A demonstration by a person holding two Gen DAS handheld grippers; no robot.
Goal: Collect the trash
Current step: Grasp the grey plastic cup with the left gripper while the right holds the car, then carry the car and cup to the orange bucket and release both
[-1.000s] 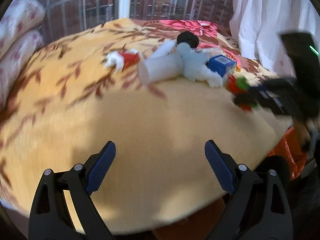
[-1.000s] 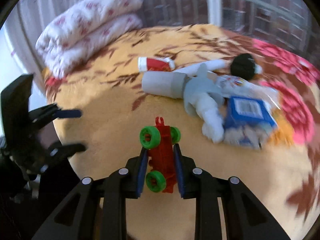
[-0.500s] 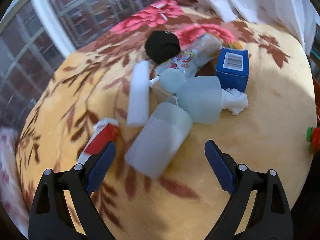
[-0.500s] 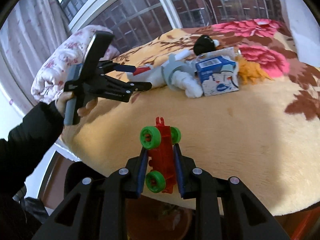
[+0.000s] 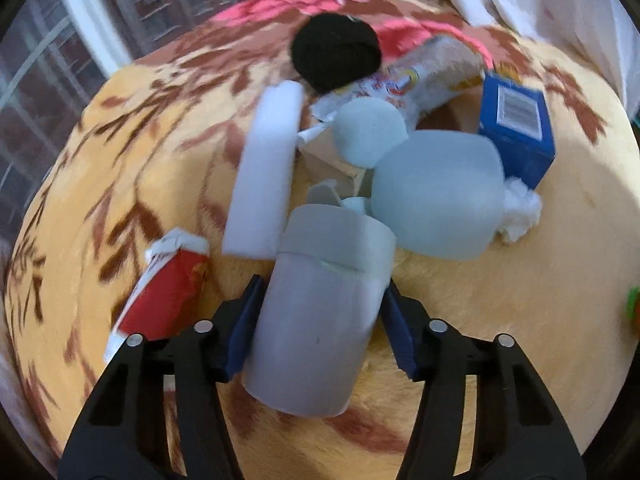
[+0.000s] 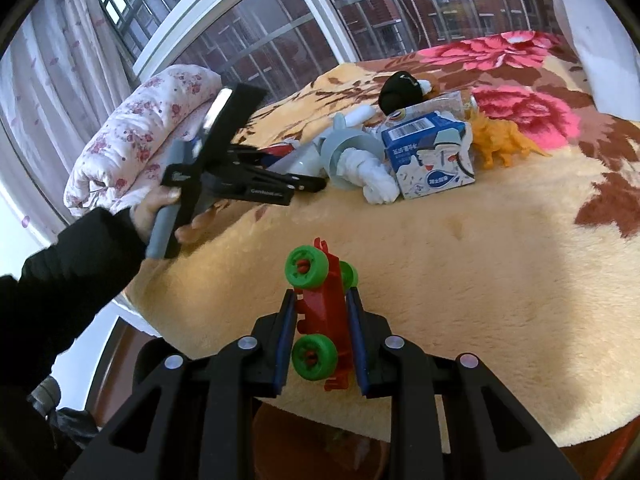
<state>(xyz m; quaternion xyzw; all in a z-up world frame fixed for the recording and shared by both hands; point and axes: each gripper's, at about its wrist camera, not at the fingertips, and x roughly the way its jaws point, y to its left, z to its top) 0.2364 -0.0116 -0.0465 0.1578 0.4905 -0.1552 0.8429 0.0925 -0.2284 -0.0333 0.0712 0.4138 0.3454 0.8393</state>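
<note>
Your left hand-held gripper brackets the white plastic cup, which lies on its side on the yellow floral blanket of the bed, at the near edge of the trash pile. Its jaws are closing, with the cup between the blue pads; motion blur leaves it unclear whether both pads already press the wall. The main risk lies in the cup itself: it looks thin-walled and appears to be two cups nested, so a hard squeeze may buckle it, or the inner one may slide out when you lift. A second risk is the neighbours. The white foam block and the pale blue container lie touching or just behind the cup's far end, and the red and white wrapper lies just beside the left pad, so a dragged lift could scatter them or snag the wrapper. The soft blanket gives little support and may bunch under the fingertips. Your right hand-held gripper is clamped narrowly on a red toy car with green wheels, held over the near part of the bed and well apart from the pile; the car sits gripped by its body only and may pivot if you swing it. In the right wrist view your left hand, in a dark sleeve, grasps the gripper handle, angling the tool steeply down toward the pile, beside the blue milk carton and the crumpled tissue.
</note>
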